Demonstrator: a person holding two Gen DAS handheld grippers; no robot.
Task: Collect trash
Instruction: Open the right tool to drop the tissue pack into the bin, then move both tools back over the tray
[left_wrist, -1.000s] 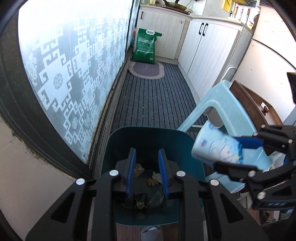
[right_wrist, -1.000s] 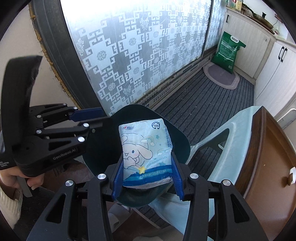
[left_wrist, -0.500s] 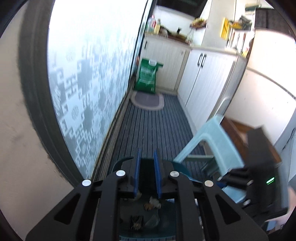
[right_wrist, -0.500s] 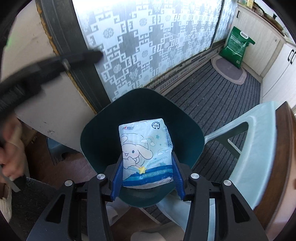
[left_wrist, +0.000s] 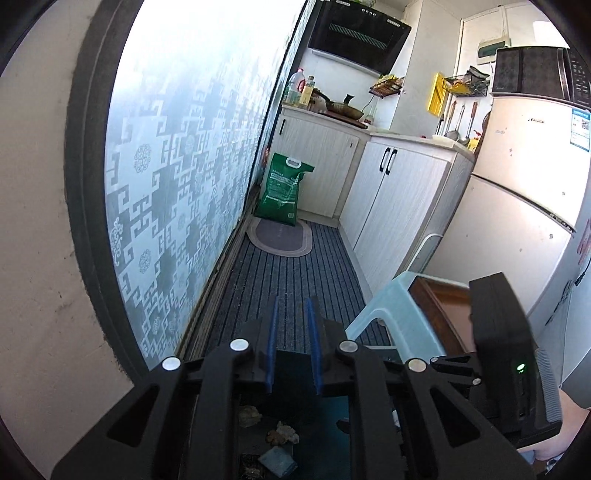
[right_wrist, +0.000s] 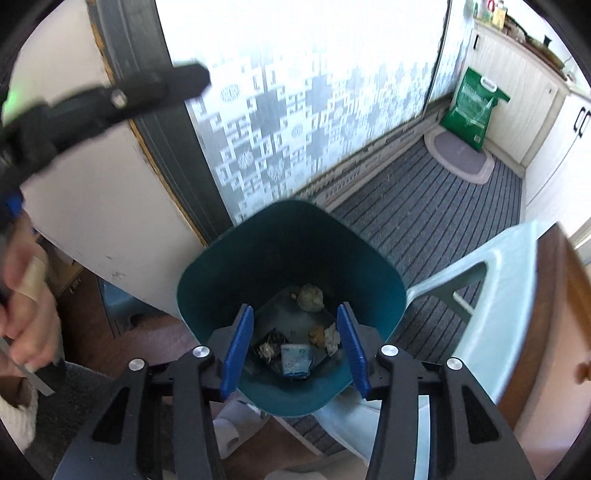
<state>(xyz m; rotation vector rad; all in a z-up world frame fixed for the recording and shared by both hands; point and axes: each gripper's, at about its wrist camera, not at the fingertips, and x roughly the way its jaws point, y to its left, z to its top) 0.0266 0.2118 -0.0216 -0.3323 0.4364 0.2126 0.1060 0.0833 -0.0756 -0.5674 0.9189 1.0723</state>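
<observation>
Tissue pack (right_wrist: 295, 359) lies flat on the bin (right_wrist: 229, 266) floor, straight below the right gripper (right_wrist: 294, 350): jaws apart, empty, closing. Left gripper (left_wrist: 291, 354) jaws narrowly apart, empty, aimed past the bin at the floor. Right is nearer.

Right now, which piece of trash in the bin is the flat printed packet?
The blue-and-white tissue packet lying flat on the bin floor; the other pieces are crumpled beige wads.

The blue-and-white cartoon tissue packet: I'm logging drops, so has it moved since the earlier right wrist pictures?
Yes. The tissue packet has dropped from between the right gripper fingers down to the teal plastic trash bin floor.
</observation>
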